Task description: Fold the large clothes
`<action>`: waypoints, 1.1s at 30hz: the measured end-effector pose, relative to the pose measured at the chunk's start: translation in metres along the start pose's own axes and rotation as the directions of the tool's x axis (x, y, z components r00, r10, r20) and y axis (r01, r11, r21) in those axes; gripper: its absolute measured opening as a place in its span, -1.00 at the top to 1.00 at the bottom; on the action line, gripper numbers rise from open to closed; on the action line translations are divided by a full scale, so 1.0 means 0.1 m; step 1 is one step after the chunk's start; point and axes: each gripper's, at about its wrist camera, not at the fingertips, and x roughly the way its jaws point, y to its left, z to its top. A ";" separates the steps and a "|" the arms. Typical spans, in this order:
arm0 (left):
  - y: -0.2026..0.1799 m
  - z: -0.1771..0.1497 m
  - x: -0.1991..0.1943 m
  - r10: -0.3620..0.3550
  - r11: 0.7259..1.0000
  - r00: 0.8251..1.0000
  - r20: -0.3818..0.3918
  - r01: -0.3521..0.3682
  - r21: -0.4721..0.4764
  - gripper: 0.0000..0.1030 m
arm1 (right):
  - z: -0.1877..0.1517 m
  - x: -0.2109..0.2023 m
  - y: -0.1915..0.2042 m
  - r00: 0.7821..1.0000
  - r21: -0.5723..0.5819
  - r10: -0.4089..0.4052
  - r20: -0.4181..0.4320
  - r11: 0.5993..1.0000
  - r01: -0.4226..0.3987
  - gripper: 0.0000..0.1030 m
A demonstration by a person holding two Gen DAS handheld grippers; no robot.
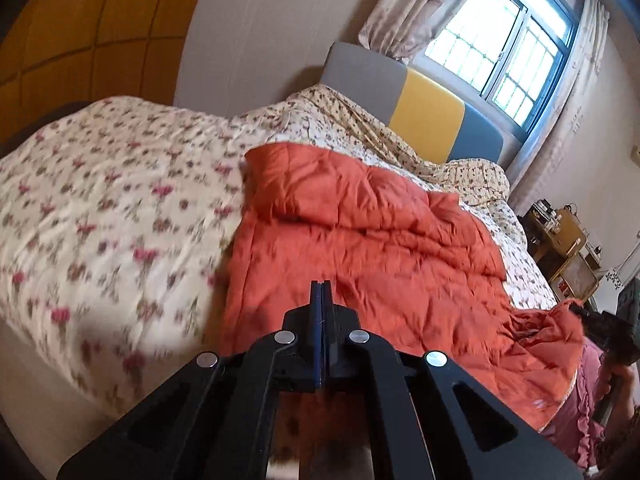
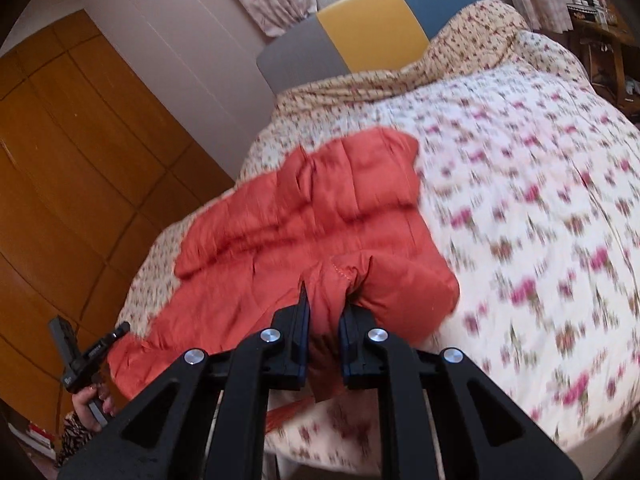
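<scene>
Sunlit bedroom, barred window [image 1: 508, 56] behind pale curtains, and across the bed's floral quilted cover [image 2: 540, 200] lies the orange-red quilted padded garment [image 1: 360, 232], spread from mid-bed down to the near edge, where its hem spills over. Right hand-held gripper [image 2: 323, 308] has a puffy fold of that orange fabric pinched between its jaws, clamped at the garment's near corner. Left hand-held gripper [image 1: 321, 292] shows its blue-padded jaws pressed flat together at the tips; orange cloth sits just beneath them, but whether a thin edge is caught there cannot be told. In the right wrist view a person's hand [image 2: 90, 400] holds that left tool by the hem. Looks like the lift for a fold toward the tricolour grey, yellow and blue headboard [image 1: 432, 108]. To do it well: raise both corners level, keep the edge taut between them, carry it straight up the bed, and lay it down squarely so the padding doesn't bunch. That left grip wants checking, since slippery fabric could drop out.
</scene>
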 end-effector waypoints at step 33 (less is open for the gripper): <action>0.57 -0.76 -0.17 -0.248 0.920 0.939 -0.240 0.150 -0.363 -0.63 | 0.57 1.09 0.08 1.000 -0.016 -0.018 0.006 1.000 0.018 0.79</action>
